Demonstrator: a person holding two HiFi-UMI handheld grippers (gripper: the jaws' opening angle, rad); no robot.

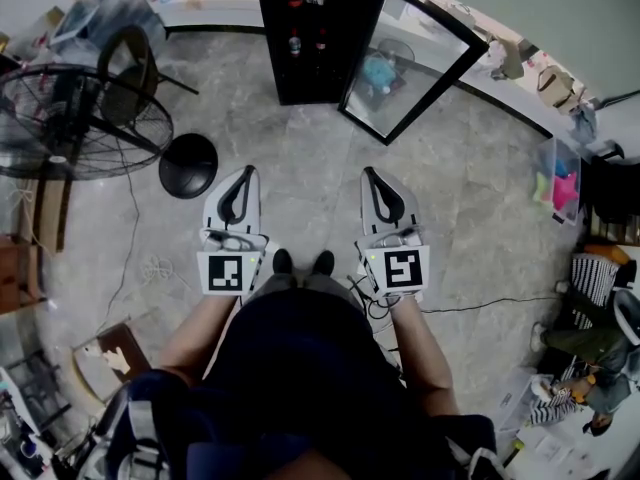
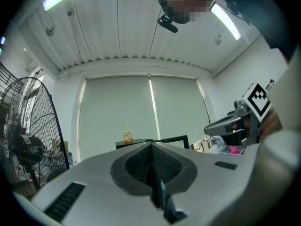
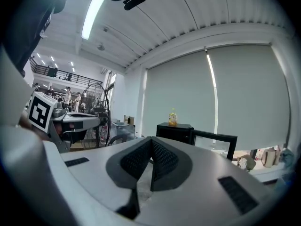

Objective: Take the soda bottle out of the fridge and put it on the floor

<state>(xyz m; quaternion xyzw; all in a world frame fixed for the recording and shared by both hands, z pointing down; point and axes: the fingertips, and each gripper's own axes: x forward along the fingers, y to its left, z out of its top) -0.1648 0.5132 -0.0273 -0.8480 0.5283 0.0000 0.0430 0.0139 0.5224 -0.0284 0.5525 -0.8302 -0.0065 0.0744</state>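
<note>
A grey stone floor [image 1: 300, 168] spreads below a standing person. Ahead is a black fridge [image 1: 315, 68], its glass door [image 1: 410, 63] swung open, and a big fan [image 1: 70, 108] stands at the left. The left gripper [image 1: 247, 173] and the right gripper [image 1: 371, 172] are both clenched on nothing (side by side). The soda bottle [image 1: 295, 43] is a small, indistinct shape on a fridge shelf. A yellow-labelled bottle [image 2: 127, 135] stands on top of the fridge.

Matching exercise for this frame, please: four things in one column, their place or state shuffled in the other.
1. fridge door
2. yellow-labelled bottle
3. standing fan
4. right gripper

a. shut, nothing held
b. on top of the fridge
c. swung open
d. at the head view's left

Pairs: 1-c, 2-b, 3-d, 4-a
</note>
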